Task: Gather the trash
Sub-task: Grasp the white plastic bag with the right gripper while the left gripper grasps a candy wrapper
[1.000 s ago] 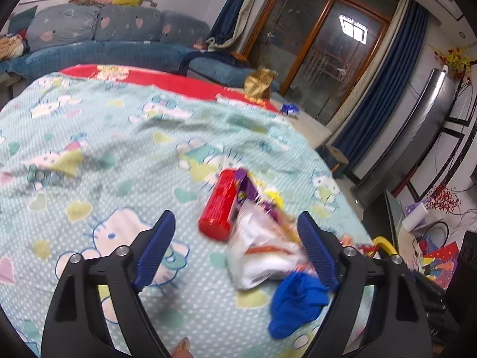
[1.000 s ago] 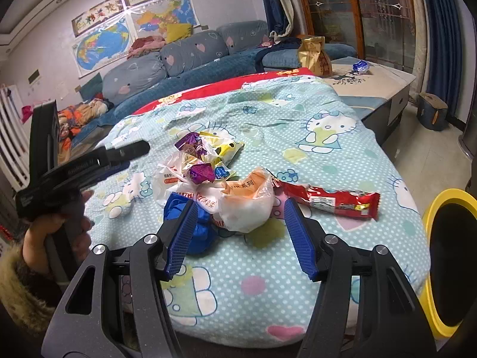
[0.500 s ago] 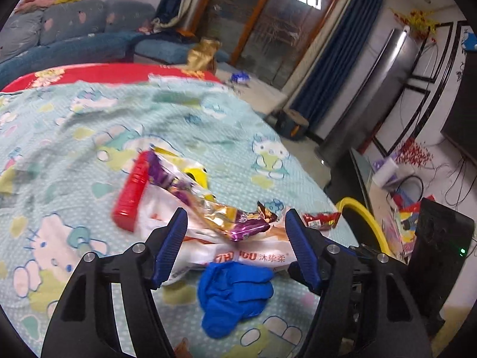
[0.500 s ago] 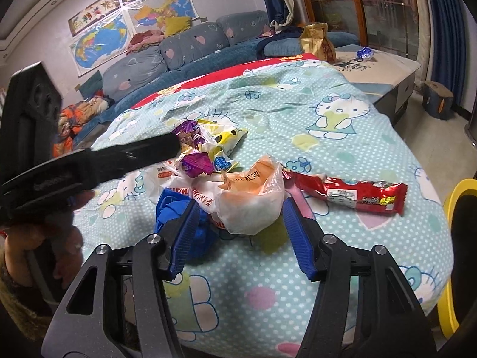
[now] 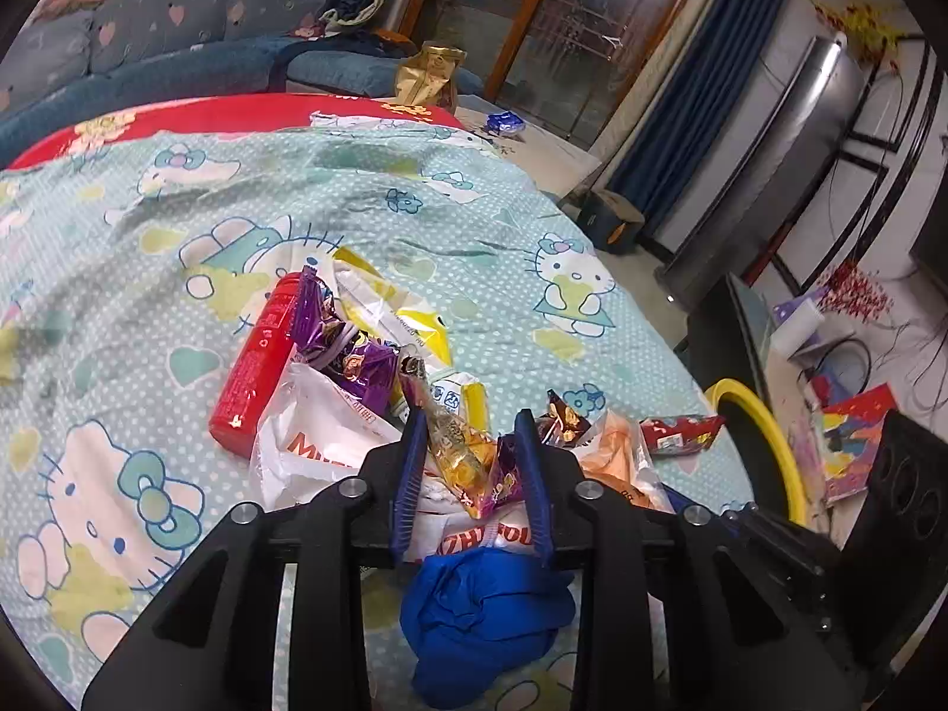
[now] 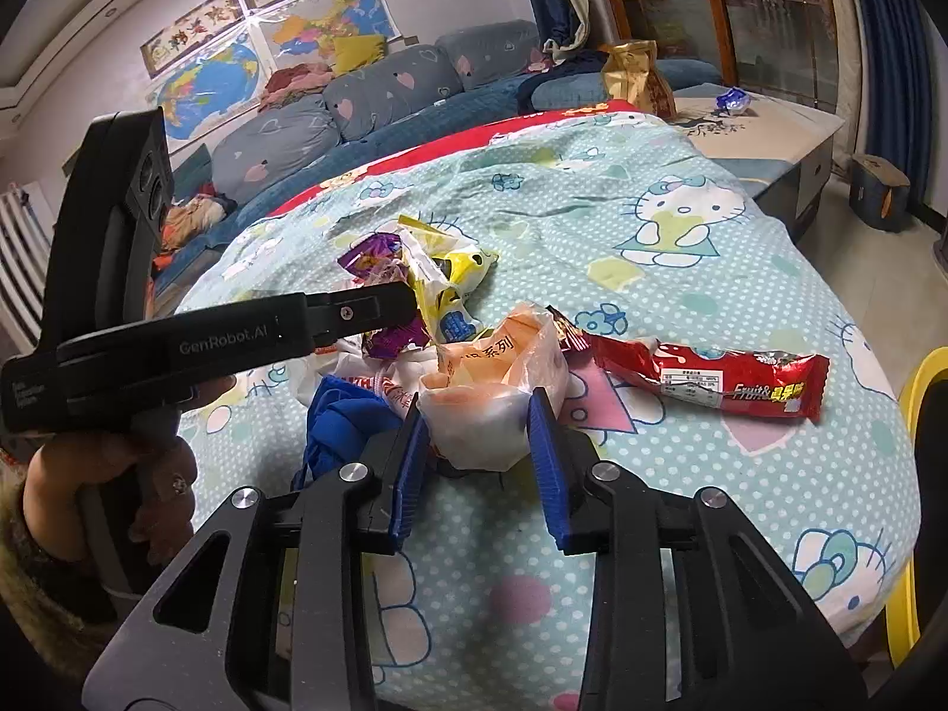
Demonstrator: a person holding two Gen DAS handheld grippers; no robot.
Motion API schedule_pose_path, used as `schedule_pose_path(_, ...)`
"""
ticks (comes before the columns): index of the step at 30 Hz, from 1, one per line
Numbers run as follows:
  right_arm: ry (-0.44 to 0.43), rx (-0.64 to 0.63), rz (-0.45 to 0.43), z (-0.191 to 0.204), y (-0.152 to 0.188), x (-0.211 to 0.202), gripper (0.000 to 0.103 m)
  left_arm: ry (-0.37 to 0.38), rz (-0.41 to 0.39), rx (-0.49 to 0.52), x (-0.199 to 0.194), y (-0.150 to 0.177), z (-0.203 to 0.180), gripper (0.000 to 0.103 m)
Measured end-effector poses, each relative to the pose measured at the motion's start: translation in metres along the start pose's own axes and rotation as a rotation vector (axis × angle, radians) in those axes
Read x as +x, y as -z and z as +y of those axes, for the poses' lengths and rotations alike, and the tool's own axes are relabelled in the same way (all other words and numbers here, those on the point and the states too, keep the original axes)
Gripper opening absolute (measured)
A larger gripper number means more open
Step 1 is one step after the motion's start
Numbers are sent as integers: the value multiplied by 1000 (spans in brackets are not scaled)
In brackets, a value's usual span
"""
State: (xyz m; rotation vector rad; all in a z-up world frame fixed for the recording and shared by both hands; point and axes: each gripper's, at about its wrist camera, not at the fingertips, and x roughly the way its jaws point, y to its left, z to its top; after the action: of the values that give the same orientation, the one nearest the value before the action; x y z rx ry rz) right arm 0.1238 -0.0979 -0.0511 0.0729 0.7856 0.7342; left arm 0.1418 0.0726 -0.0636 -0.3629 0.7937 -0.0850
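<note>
Near the bed's (image 6: pixel 740 462) edge, our left gripper (image 5: pixel 471 438) had just closed on a gold wrapper (image 5: pixel 459 453); our right gripper (image 6: pixel 477 415) closed, pinching the orange-white bag (image 6: pixel 492 397) beside the yellow bin (image 5: pixel 764 432).

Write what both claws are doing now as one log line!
left claw: closing on gold wrapper | right claw: closing on white bag | red wrapper: lying on bedspread

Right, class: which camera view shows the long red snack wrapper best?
The right wrist view: the red snack wrapper lies full length on the bedspread, label readable. In the left wrist view only its end shows, the rest hidden behind the orange-and-white bag.
</note>
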Motion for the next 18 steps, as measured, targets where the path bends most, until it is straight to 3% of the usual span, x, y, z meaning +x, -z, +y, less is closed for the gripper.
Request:
schedule_pose_path(9,-13,-26,-52,9,-3,-14,22,72,-104,-64,-35,-2,6,11)
schedule_pose_path(18,4,-47,-148,16,-13,-40,15,122,-250,-51,-90,-18,-10,9)
